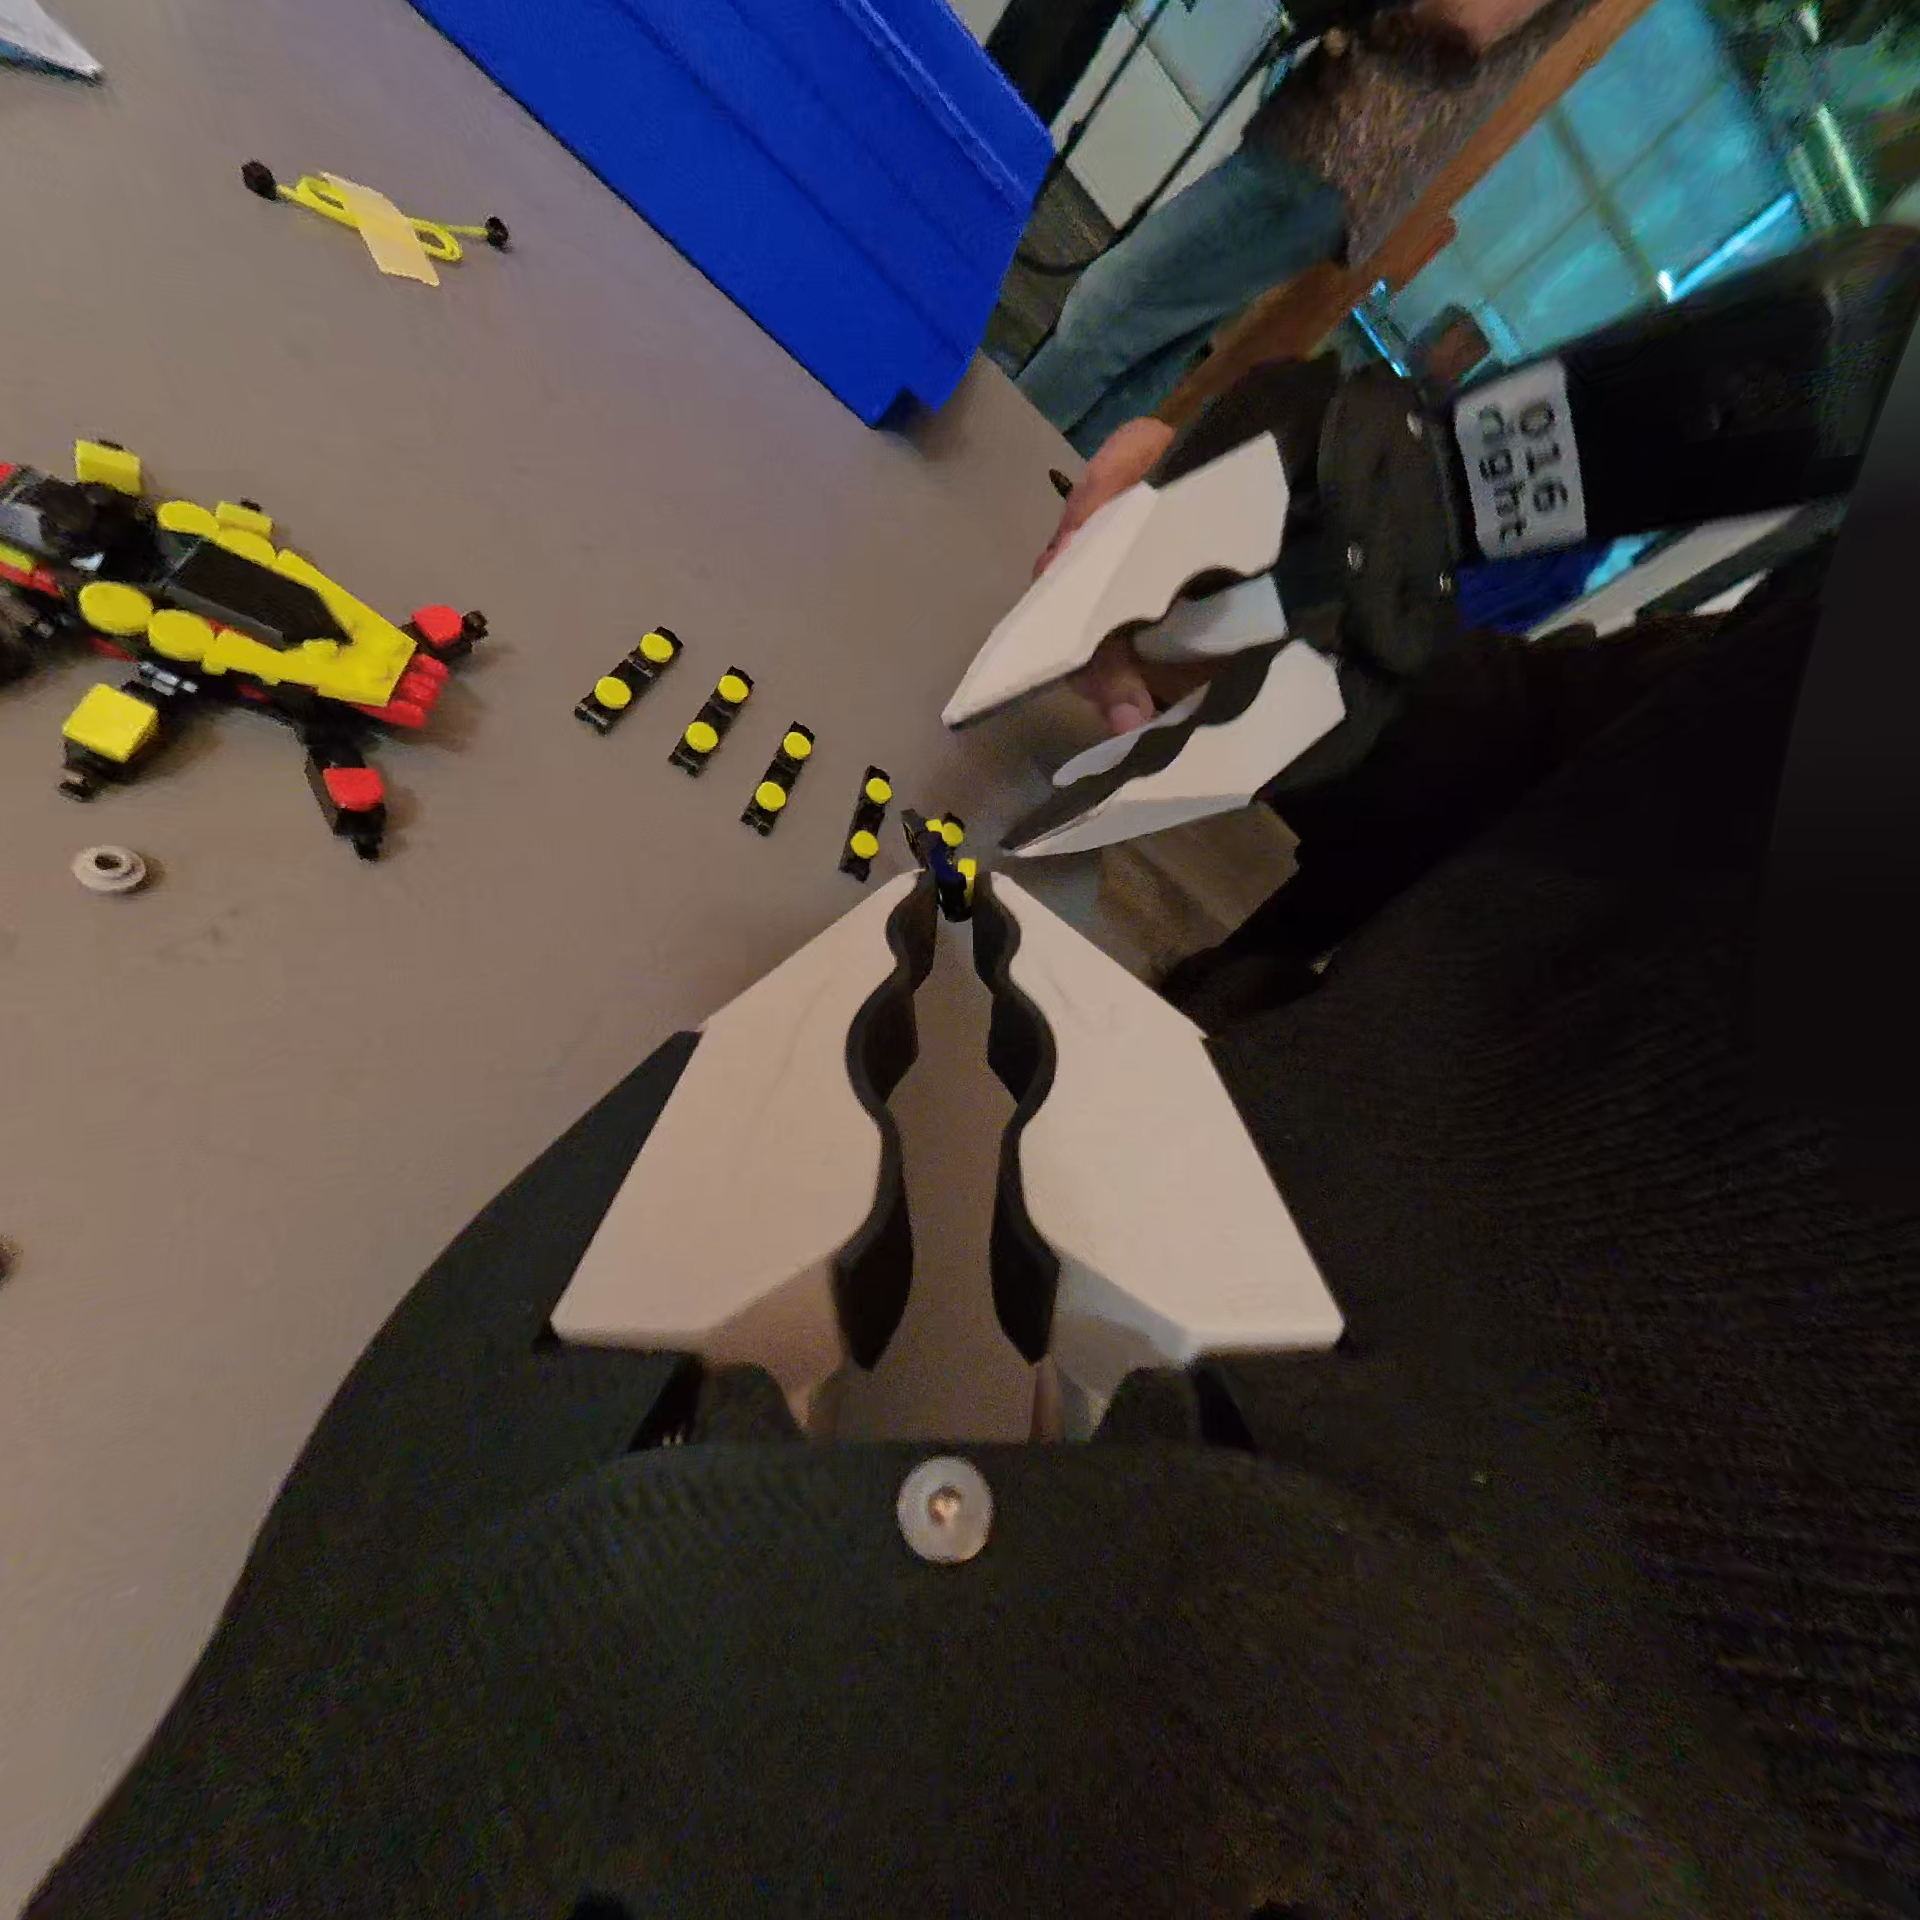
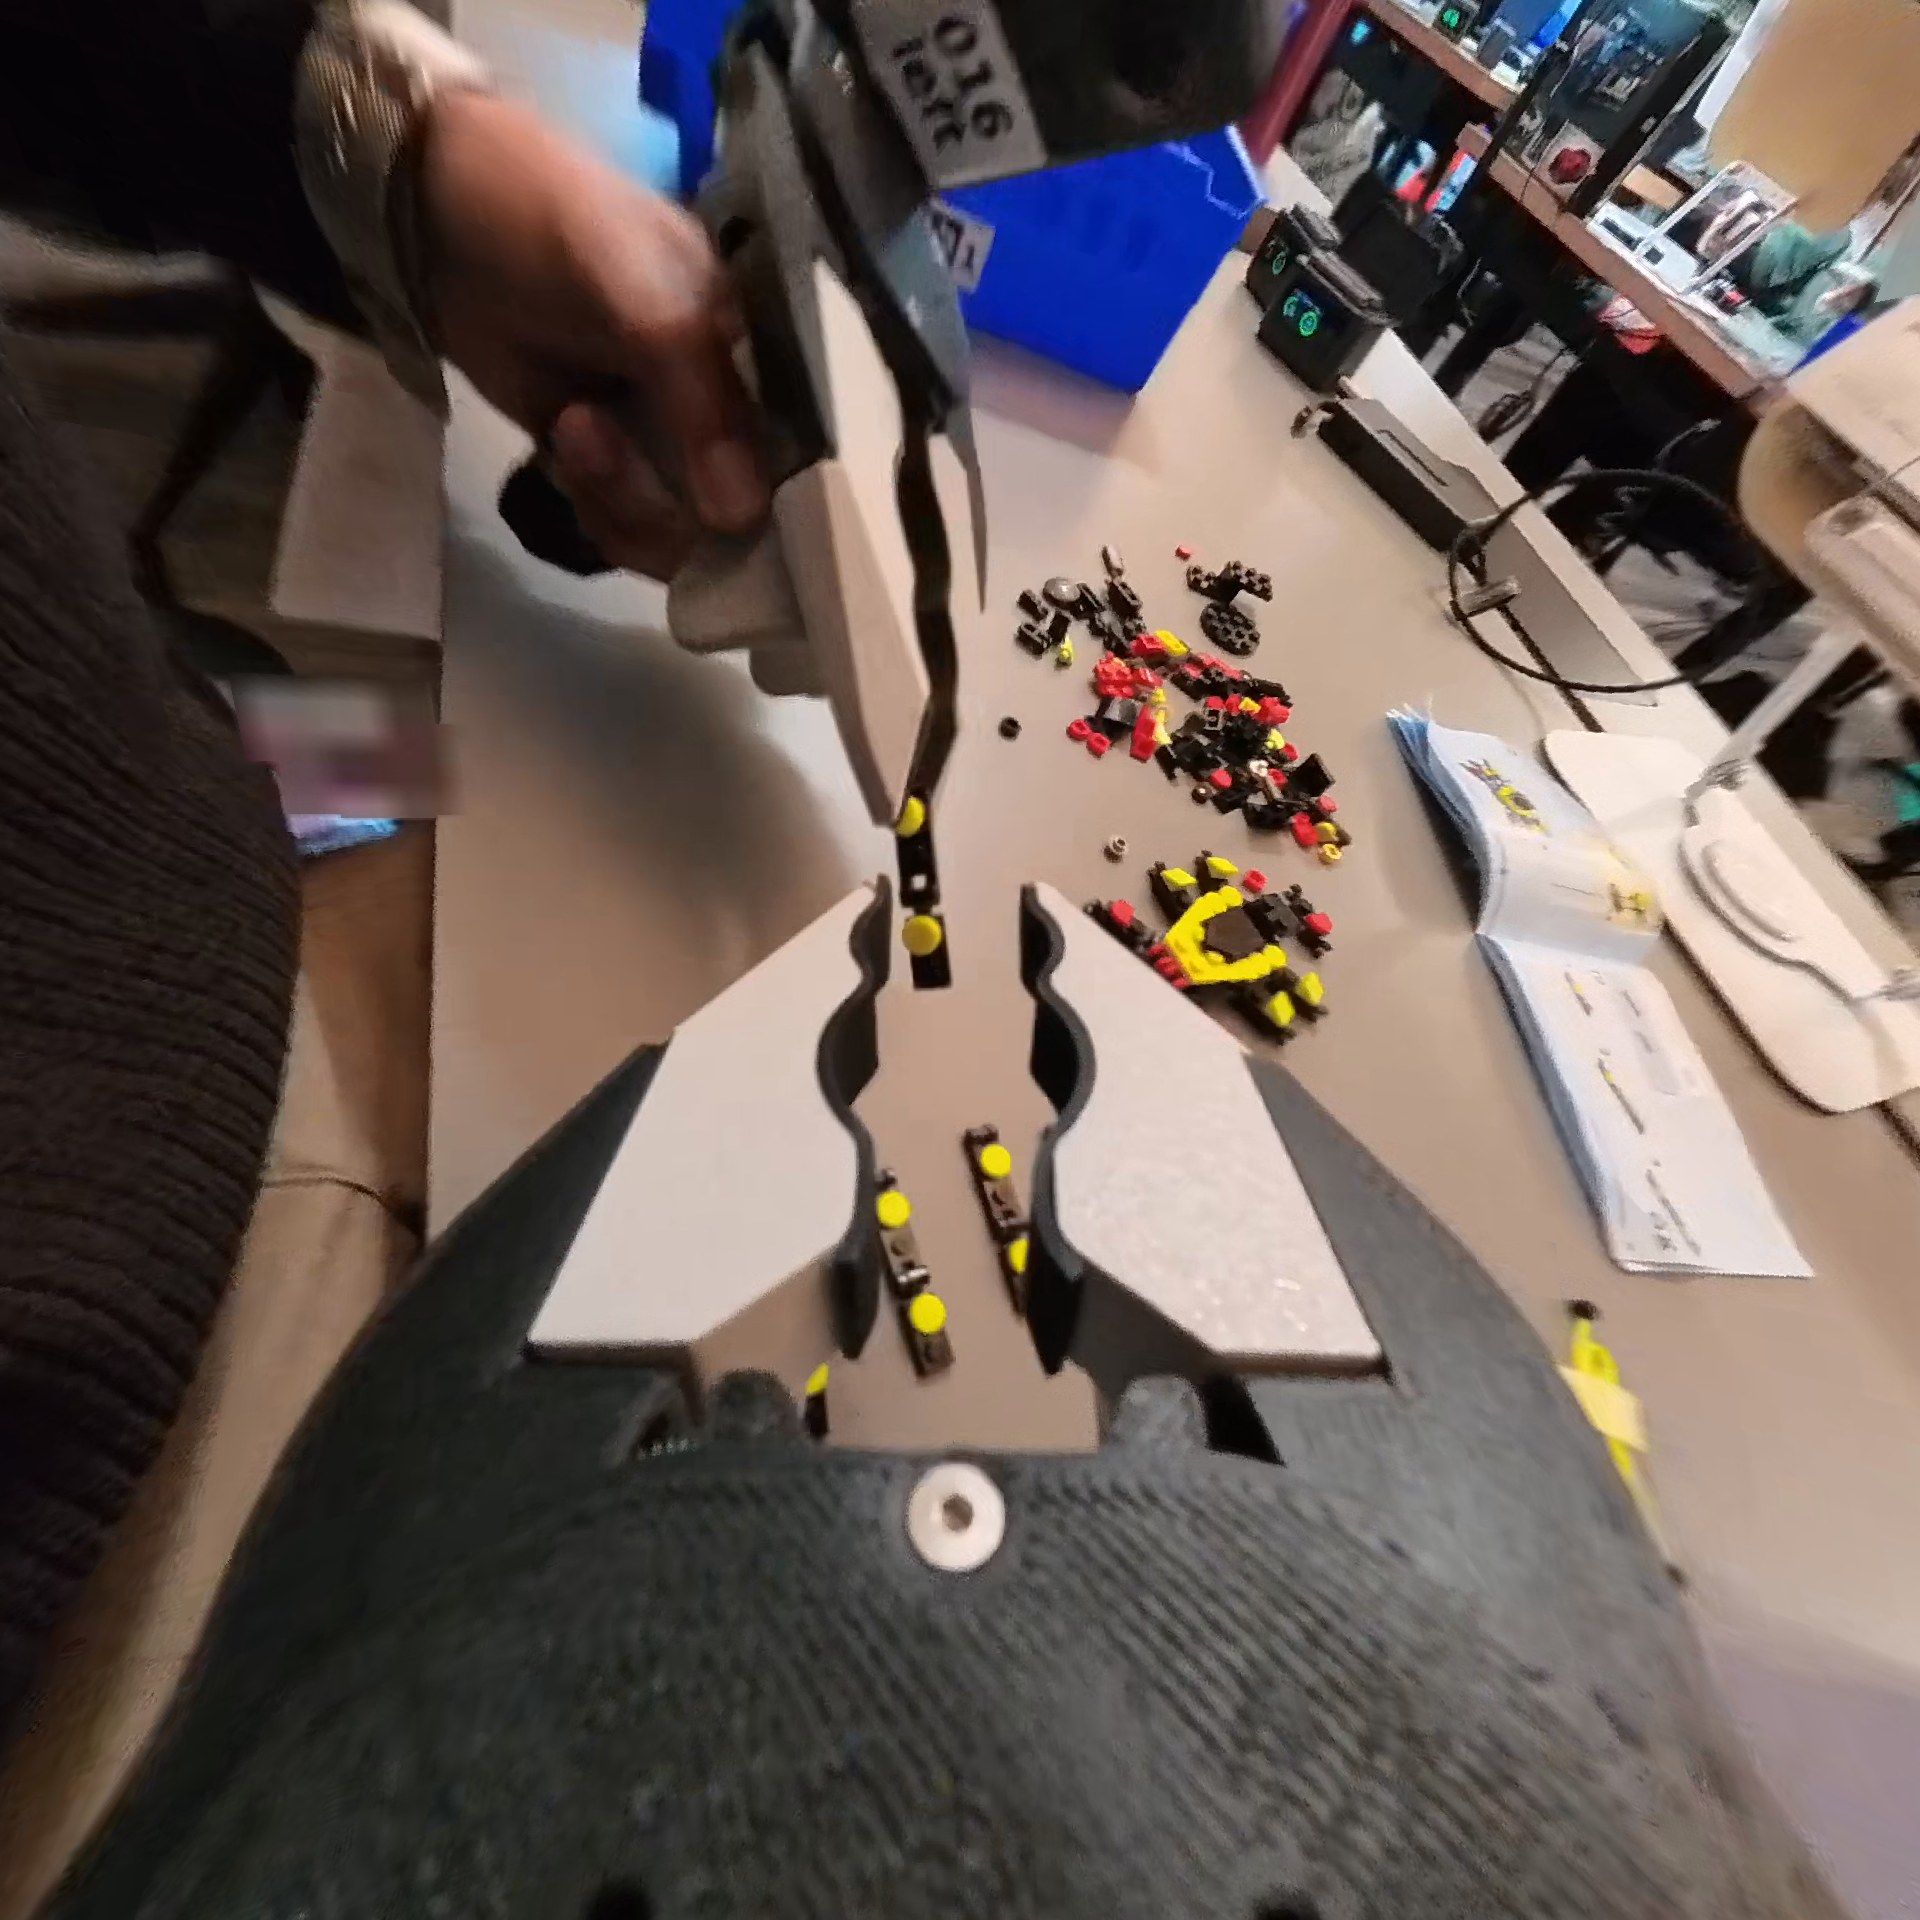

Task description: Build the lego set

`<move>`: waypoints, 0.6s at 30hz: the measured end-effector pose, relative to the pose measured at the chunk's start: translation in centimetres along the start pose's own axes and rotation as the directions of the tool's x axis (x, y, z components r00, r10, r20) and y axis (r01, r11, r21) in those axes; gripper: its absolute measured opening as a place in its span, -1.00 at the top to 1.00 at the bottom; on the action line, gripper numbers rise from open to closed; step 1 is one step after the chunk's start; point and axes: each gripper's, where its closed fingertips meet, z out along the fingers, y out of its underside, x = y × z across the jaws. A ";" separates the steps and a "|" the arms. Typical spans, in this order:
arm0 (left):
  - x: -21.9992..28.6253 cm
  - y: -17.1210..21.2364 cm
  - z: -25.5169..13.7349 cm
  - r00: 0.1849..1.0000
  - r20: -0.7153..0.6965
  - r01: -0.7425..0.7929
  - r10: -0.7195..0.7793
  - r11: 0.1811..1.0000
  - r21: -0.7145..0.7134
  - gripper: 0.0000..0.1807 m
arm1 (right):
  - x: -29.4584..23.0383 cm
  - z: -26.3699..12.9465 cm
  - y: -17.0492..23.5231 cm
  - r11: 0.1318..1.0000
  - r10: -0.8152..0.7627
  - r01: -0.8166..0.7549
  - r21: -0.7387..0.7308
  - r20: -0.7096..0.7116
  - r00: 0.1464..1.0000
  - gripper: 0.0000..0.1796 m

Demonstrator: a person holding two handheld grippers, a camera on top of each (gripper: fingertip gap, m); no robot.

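Nearest the lens in the left wrist view, the left gripper (image 1: 951, 883) is seen with its white, black-lined jaws clamped on a narrow black lego strip with two round yellow studs (image 1: 948, 860), held above the grey counter (image 1: 312, 1091). In the right wrist view the same strip (image 2: 918, 896) hangs from the left gripper (image 2: 920, 821) at 12 o'clock, just ahead of the right gripper (image 2: 954, 914), whose jaws are held apart with nothing between them.

A row of four matching black-and-yellow strips (image 1: 722, 722) is laid on the counter at 10 o'clock from the left jaws; two of them are partly hidden behind the right jaws in the right wrist view. A yellow, red and black partly built lego model (image 1: 223, 623) lies well apart at 9 o'clock, with a small grey round piece (image 1: 107, 868) near it. A yellow cord under a strip of tape (image 1: 390, 223) is seen at 11 o'clock, and a blue plastic bin (image 1: 790, 177) beyond it.

In the right wrist view a heap of loose red, black and yellow lego pieces (image 2: 1205, 717) and an open instruction booklet (image 2: 1600, 997) lie at 1 and 3 o'clock. A person's hand (image 2: 613, 364) grips the left gripper's handle.
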 end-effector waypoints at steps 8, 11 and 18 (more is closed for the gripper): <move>3.2 0.8 0.8 0.952 -0.062 -0.302 0.299 0.953 -0.035 0.95 | -2.7 -0.6 -1.0 0.925 0.347 -0.378 0.024 0.347 0.871 0.78; 3.8 1.0 0.9 0.933 -0.081 -0.353 0.349 0.935 -0.034 0.95 | -3.3 -0.9 -1.1 0.903 0.387 -0.429 0.011 0.411 0.825 0.83; 4.3 1.5 1.0 0.927 -0.118 -0.362 0.355 0.931 -0.046 0.95 | -4.1 -1.3 -1.4 0.890 0.401 -0.455 -0.003 0.480 0.780 0.90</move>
